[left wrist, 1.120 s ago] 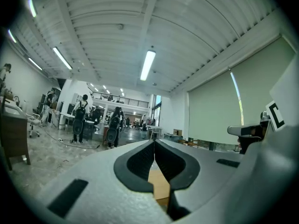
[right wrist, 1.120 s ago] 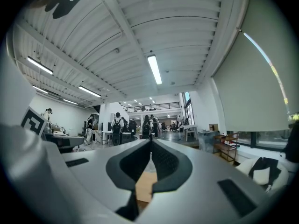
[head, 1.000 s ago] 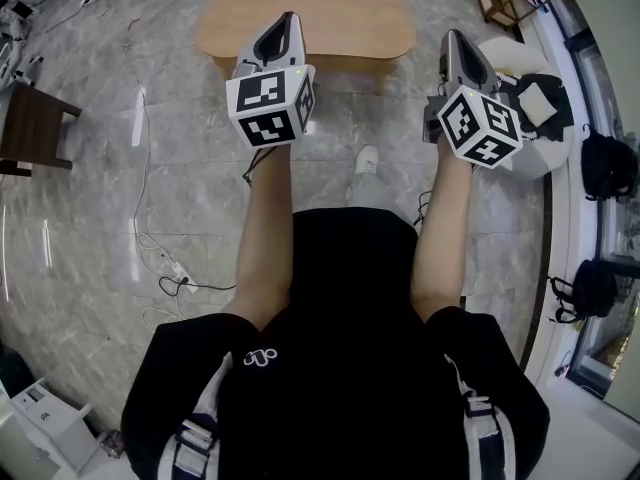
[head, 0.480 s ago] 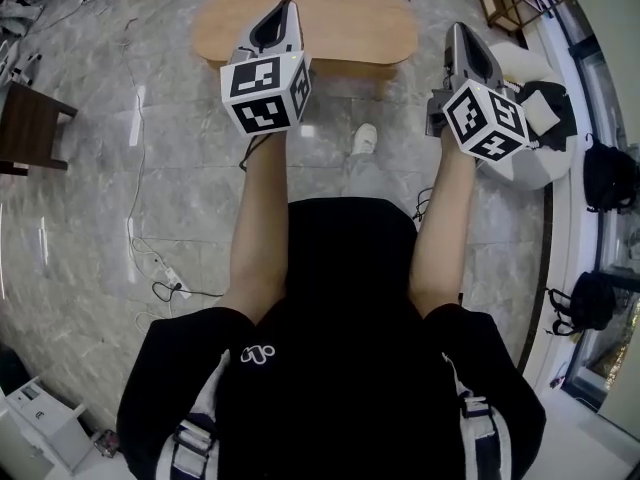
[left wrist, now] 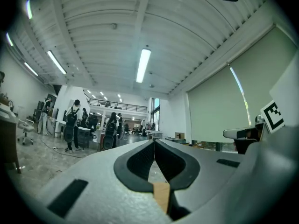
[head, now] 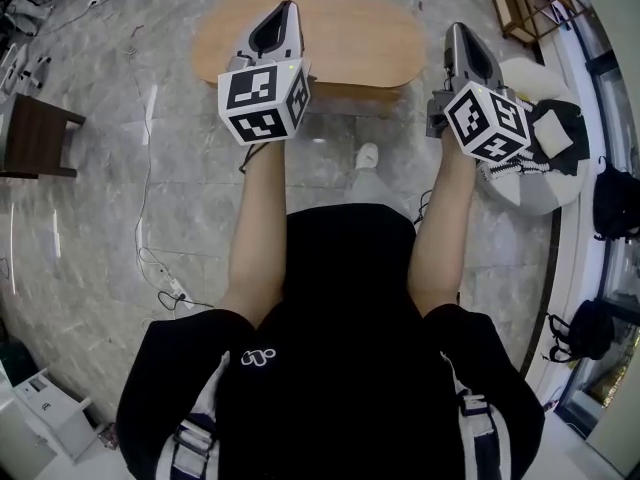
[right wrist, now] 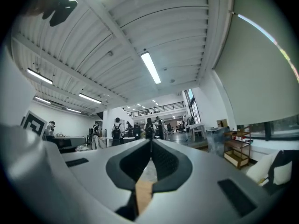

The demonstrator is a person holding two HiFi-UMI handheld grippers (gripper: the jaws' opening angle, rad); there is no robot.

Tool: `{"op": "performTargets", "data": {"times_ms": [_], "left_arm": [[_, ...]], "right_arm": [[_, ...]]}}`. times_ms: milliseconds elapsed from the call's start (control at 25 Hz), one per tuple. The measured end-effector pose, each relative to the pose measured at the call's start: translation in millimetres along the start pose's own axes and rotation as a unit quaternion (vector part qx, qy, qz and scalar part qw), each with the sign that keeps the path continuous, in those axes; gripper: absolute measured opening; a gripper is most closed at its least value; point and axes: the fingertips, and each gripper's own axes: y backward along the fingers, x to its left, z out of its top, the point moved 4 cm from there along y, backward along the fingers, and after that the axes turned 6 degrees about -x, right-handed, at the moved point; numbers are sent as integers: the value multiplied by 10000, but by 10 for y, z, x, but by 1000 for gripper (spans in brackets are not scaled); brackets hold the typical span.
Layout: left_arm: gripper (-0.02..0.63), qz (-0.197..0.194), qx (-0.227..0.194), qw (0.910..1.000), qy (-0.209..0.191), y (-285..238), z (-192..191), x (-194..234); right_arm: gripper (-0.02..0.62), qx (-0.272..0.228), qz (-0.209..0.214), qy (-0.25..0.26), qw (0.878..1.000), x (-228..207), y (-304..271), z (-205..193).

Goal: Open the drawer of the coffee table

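The pale wooden coffee table with the long oval top point(head: 350, 33) stands ahead of you, toward the far edge of the grey marble floor point(head: 100, 218). From above you see only its top and a shadowed strip under the near edge, so the drawer cannot be told apart.

The head view alone shows the table. It also shows the dark brown wooden stool point(head: 35, 138) by the floor's left edge and the white round cushion point(head: 520, 183) by its right edge. Your left gripper point(head: 288, 10) shows against the table's left part, jaws pressed together on nothing. Your right gripper point(head: 455, 32) sits just off the table's right end, also closed and empty.

The gripper views show a ribbed ceiling and people with backpacks point(left wrist: 72, 125). The right one adds a wooden shelf point(right wrist: 236, 150).

The white mark on your black shirt point(head: 260, 356) is too small to read.
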Motion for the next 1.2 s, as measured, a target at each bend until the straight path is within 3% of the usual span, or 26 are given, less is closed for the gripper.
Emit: {"op": "performTargets", "data": {"times_ms": [240, 800, 1200], "left_arm": [[11, 115, 42, 9998, -162, -675, -84, 21], [11, 341, 307, 9989, -48, -2478, -426, -175], [11, 505, 386, 9979, -76, -3004, -508, -187]], "right_arm": [[12, 33, 161, -315, 9994, -393, -714, -164], [12, 424, 621, -590, 9954, -1513, -2431, -416], [12, 437, 741, -716, 9937, -1865, -2909, -450]]}}
